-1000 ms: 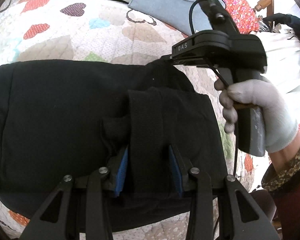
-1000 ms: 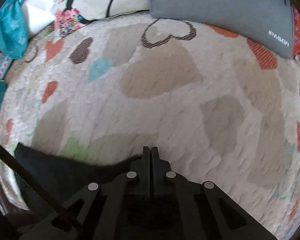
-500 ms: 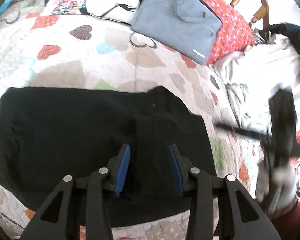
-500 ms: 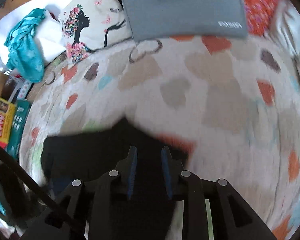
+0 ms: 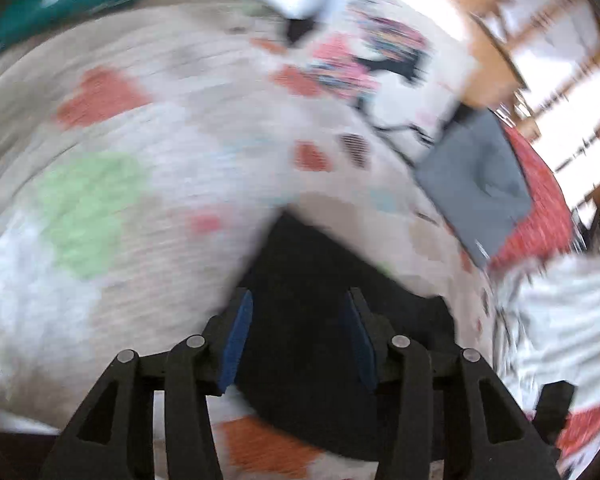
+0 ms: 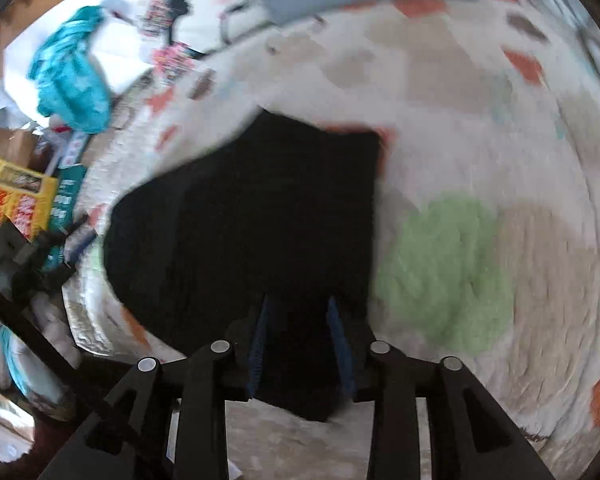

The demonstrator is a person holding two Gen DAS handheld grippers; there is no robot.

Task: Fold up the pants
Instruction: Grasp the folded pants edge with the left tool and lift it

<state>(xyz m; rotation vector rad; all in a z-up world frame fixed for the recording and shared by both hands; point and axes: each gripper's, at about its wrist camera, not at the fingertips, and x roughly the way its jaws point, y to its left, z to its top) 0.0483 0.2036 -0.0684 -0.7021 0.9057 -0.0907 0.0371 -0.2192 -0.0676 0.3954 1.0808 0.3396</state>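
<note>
While both jaws gape, black pants (image 6: 260,216) lie on quilt (image 6: 480,120).

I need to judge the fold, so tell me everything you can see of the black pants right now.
The black pants lie flat on the heart-patterned quilt as a compact, roughly rectangular bundle of dark, matte, soft-looking cloth. One far corner looks square, the left side rounded. No waistband, pockets or seams can be made out through the blur. The right gripper and left gripper both hover at the near edge with jaws open, and neither appears to grip the cloth.
</note>
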